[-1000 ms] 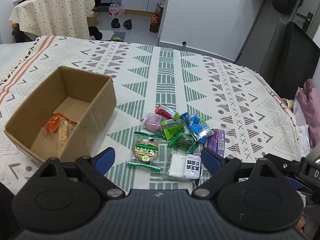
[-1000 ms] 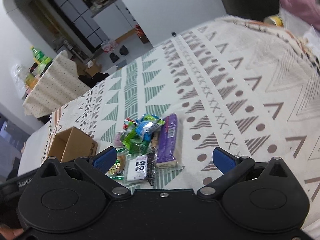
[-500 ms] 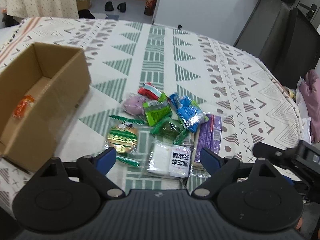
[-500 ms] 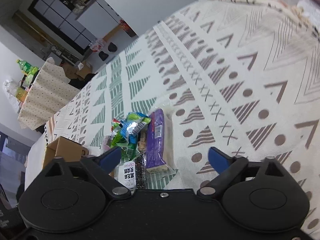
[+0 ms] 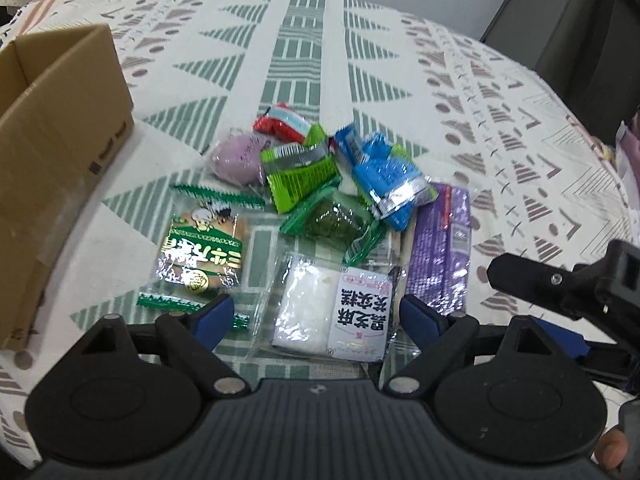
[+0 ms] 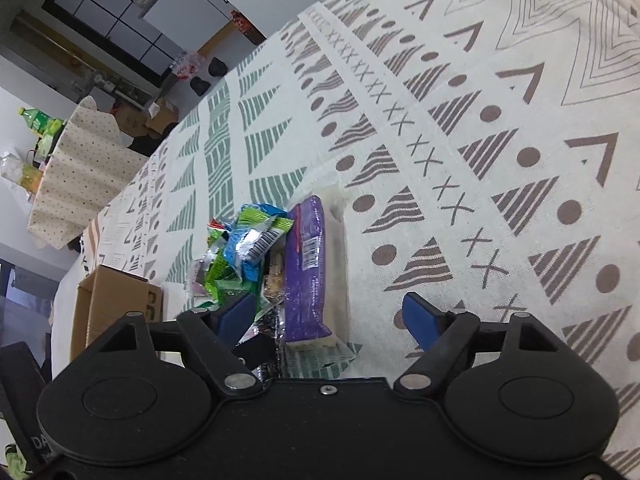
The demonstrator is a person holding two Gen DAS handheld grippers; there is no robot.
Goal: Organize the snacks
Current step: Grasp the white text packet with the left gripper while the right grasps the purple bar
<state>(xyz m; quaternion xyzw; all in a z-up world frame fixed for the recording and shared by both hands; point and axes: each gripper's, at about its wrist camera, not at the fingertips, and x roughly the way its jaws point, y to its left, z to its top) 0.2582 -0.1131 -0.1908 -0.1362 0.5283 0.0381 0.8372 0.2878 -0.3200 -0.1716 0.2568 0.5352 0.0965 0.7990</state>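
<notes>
Both grippers hover low over a patterned tablecloth (image 5: pixel 304 52), each with its blue fingers spread wide and nothing between them. Seen from the left wrist, the left gripper (image 5: pixel 316 312) hangs just above the near edge of a heap of snacks. At far left stands an open cardboard box (image 5: pixel 60 128), apart from the heap. Next comes a green-and-gold biscuit packet (image 5: pixel 200 256), with its near end just beside the left fingertip. Behind it lie a pale purple round sweet (image 5: pixel 236 158) and a small red-and-white packet (image 5: pixel 282 124). In the middle, a bright green packet (image 5: pixel 300 176) rests partly over a dark green clear-wrapped one (image 5: pixel 334 222), and a clear bag with a white block and a printed label (image 5: pixel 332 308) lies nearest, between the two fingers. A blue packet (image 5: pixel 384 176) overlaps the heap to the right, and a long purple bar (image 5: pixel 440 248) lies along the heap's right edge. At far right, part of the right gripper (image 5: pixel 560 292) reaches in beside the bar.

From the right wrist, the right gripper (image 6: pixel 332 316) straddles the near end of the purple bar (image 6: pixel 306 268), left finger over the heap, right finger over bare cloth.
</notes>
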